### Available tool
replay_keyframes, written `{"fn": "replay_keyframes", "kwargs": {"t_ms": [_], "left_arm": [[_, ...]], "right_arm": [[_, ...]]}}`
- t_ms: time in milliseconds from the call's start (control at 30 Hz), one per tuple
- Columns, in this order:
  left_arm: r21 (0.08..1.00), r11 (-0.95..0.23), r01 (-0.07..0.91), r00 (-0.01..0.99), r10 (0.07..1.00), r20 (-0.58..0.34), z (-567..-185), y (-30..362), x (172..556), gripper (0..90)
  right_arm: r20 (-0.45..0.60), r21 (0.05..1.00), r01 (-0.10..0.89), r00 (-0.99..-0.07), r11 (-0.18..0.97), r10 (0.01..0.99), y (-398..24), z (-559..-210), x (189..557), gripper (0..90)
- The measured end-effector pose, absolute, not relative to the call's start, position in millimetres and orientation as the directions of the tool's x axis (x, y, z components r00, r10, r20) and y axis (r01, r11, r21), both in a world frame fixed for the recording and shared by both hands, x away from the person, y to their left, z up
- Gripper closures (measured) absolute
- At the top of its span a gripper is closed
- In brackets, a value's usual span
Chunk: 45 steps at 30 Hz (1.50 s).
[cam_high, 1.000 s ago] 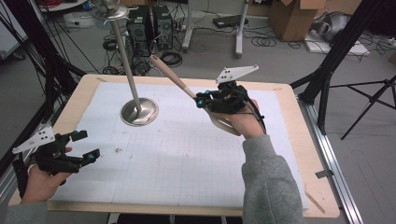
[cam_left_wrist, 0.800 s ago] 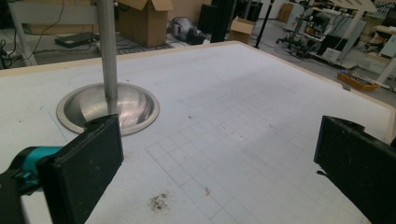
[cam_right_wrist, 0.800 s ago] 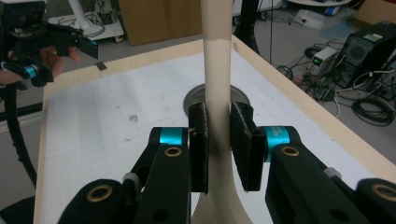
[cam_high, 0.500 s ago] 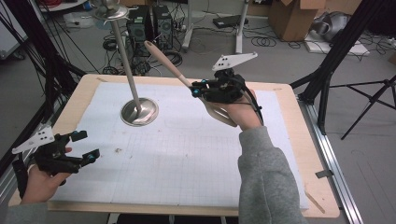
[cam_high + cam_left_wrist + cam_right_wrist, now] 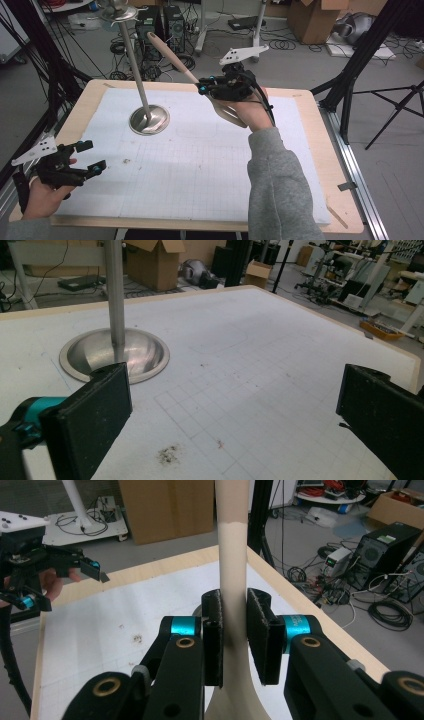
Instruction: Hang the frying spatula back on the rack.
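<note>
- Cables, computer towers and cardboard boxes crowd the floor beyond our counter, whose white gridded mat carries little apart from a steel stand.
- We hold the right hand-held gripper raised above the far middle of the counter, its jaws clenched on a pale spatula. The right gripper view shows the two pads pinching the narrow neck, just above where the neck widens into the blade.
- From the high view, the handle slants up and away to the left, its tip near the pole of the stand and close below the fittings at the pole's top. We cannot tell whether a gap remains between them.
- Main risk, as we judge it: a further swing to the left would knock the handle against the pole. The stand rests on a round domed base and looks tall for that footing, so a knock high up could tip it.
- Second risk: the grip sits on a smooth, tapering neck far from the handle's end. A bump there would lever the spatula between the pads, and it could twist or slip out and drop onto the counter.
- We keep the left hand-held gripper low at the near left corner, released, jaws wide apart with nothing between them. It sits well apart from the stand and could not steady it quickly.
- Small dark specks lie on the mat near the left jaws; they look harmless.
</note>
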<state>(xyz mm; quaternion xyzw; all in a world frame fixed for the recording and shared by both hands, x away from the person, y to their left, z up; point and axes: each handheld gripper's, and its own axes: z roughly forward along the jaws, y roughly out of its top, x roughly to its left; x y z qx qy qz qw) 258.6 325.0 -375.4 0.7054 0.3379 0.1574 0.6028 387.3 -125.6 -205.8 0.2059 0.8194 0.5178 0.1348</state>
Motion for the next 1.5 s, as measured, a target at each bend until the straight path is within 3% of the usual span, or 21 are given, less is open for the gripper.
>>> {"fn": "replay_keyframes", "kwargs": {"t_ms": [1500], "left_arm": [[0.958, -0.027, 0.285, 0.696, 0.693, -0.187, -374.4, 338.0, 241.2, 1.8]], "right_arm": [[0.018, 0.915, 0.219, -0.861, 0.339, 0.508, -94.9, -190.5, 405.9, 77.7]]}}
